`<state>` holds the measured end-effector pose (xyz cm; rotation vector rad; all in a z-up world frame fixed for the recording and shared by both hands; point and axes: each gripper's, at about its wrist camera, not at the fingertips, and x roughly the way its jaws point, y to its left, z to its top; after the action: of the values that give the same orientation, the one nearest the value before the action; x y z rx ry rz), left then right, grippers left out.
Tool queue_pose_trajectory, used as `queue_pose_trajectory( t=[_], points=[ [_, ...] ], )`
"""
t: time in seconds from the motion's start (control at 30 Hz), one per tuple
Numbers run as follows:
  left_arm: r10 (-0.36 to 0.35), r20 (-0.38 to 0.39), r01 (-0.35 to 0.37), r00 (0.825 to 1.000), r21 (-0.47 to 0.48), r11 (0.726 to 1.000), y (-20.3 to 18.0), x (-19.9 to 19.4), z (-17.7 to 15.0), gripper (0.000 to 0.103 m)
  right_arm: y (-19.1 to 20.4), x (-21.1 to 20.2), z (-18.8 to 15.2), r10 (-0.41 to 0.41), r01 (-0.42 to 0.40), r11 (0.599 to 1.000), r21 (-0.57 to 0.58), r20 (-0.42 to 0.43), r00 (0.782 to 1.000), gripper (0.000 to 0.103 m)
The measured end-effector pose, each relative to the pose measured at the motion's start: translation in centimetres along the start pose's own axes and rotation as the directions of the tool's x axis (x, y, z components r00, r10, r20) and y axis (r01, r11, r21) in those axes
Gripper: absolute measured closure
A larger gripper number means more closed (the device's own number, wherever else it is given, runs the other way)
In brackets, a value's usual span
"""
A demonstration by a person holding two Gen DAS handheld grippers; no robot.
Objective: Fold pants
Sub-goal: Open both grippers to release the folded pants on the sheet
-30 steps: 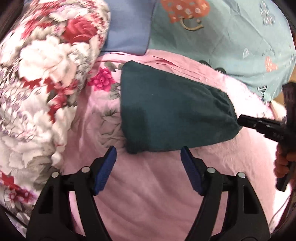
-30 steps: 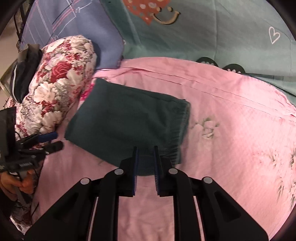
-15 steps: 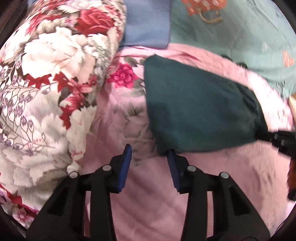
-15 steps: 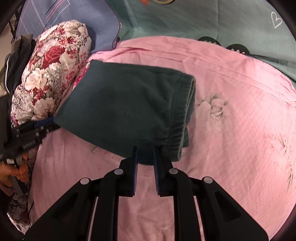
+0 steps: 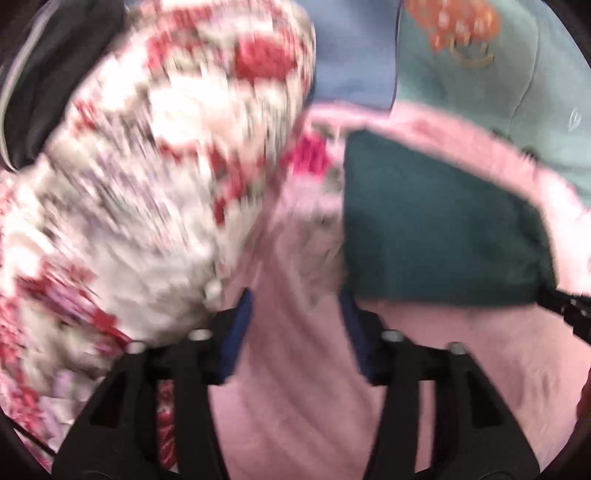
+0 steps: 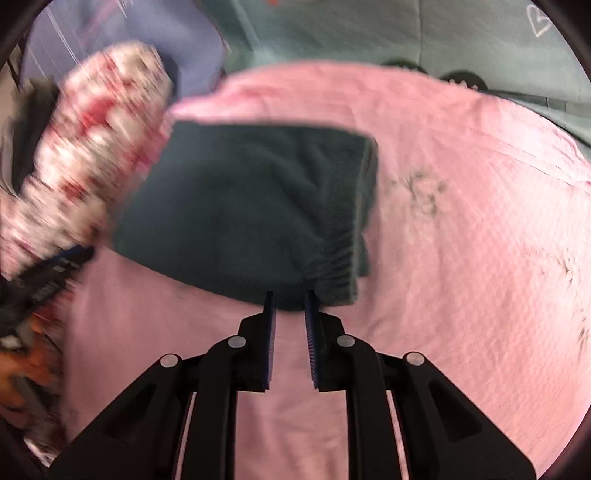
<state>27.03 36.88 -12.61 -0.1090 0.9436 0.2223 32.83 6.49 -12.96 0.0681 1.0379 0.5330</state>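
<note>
One pair of dark green pants (image 6: 255, 206) lies folded into a thick rectangle on my pink sheet (image 6: 461, 258), close to the sheet's left edge, with the gathered elastic waistband (image 6: 343, 254) turned toward its right end. My right gripper (image 6: 290, 301) sits at the near edge of the folded pants, just left of the waistband; its jaws stand narrow but apart, and I cannot tell whether the blue pads touch the cloth. My left gripper (image 5: 295, 306) hangs over bare pink sheet beside the pants' left near corner; its jaws have just been opening and hold nothing between them. That view is badly blurred. A rolled floral quilt (image 5: 147, 192) lies along the sheet's left edge, just beside the pants. Past the sheet's far edge I see a teal cover (image 6: 406, 33) with printed shapes and a blue cloth (image 5: 351, 66).
</note>
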Motion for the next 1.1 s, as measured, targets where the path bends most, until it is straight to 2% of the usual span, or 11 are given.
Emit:
queue_pose_trajectory(
  t=[0.13, 0.27, 0.3, 0.4, 0.5, 0.63, 0.7, 0.73, 0.8, 0.9, 1.1],
  points=[
    [-0.107, 0.047, 0.107, 0.993, 0.002, 0.994, -1.6, 0.9, 1.9, 0.041, 1.6, 0.0, 1.5, -0.007, 0.010, 0.997, -0.072, 0.044, 0.999, 0.083],
    [0.047, -0.071, -0.043, 0.996, 0.055, 0.998, -2.0, 5.3, 1.0, 0.041, -1.0, 3.7, 1.1, -0.105, 0.103, 0.994, -0.042, -0.060, 0.993, 0.083],
    [0.046, -0.064, -0.042, 0.997, 0.067, 0.997, -2.0, 5.1, 0.7, 0.041, -1.9, 3.5, 0.8, -0.060, 0.060, 0.998, -0.011, -0.042, 0.997, 0.086],
    [0.078, -0.060, -0.072, 0.995, 0.108, 0.992, -2.6, 3.9, 0.2, 0.041, -1.8, 2.9, 0.7, -0.060, 0.059, 0.998, -0.013, -0.049, 0.997, 0.086],
    [0.058, -0.020, -0.057, 0.998, 0.034, 0.998, -1.8, 1.8, 0.3, 0.042, -0.7, 1.6, 1.0, -0.057, 0.057, 0.998, -0.023, -0.008, 0.998, 0.080],
    [0.185, -0.071, -0.172, 0.980, 0.157, 0.972, -2.9, 4.2, -0.4, 0.044, -0.9, 3.2, 0.6, -0.116, 0.115, 0.993, -0.018, -0.071, 0.991, 0.077],
    [0.111, -0.083, -0.100, 0.990, 0.126, 0.987, -2.7, 2.7, 0.3, 0.043, -0.5, 1.6, 1.1, -0.079, 0.081, 0.996, 0.022, -0.061, 0.995, 0.077],
    [0.072, -0.070, -0.065, 0.995, 0.093, 0.994, -2.5, 1.5, 0.5, 0.034, 0.2, 0.1, 1.4, -0.070, 0.071, 0.997, 0.018, -0.034, 0.997, 0.076],
    [0.023, -0.035, -0.022, 0.999, 0.022, 1.000, -1.9, -1.4, 1.3, 0.007, 2.0, -2.3, 1.9, -0.118, 0.119, 0.993, -0.021, 0.010, 0.993, 0.057],
    [-0.028, 0.002, 0.028, 1.000, -0.011, 1.000, -2.1, -5.2, 2.1, 0.004, 4.1, -4.6, 2.1, -0.177, 0.180, 0.982, -0.057, 0.055, 0.983, 0.037],
    [-0.040, 0.058, 0.036, 0.998, 0.069, 0.997, -3.6, -11.2, 2.8, 0.002, 7.0, -9.8, 1.0, -0.237, 0.248, 0.966, -0.066, 0.146, 0.961, 0.011]
  ],
)
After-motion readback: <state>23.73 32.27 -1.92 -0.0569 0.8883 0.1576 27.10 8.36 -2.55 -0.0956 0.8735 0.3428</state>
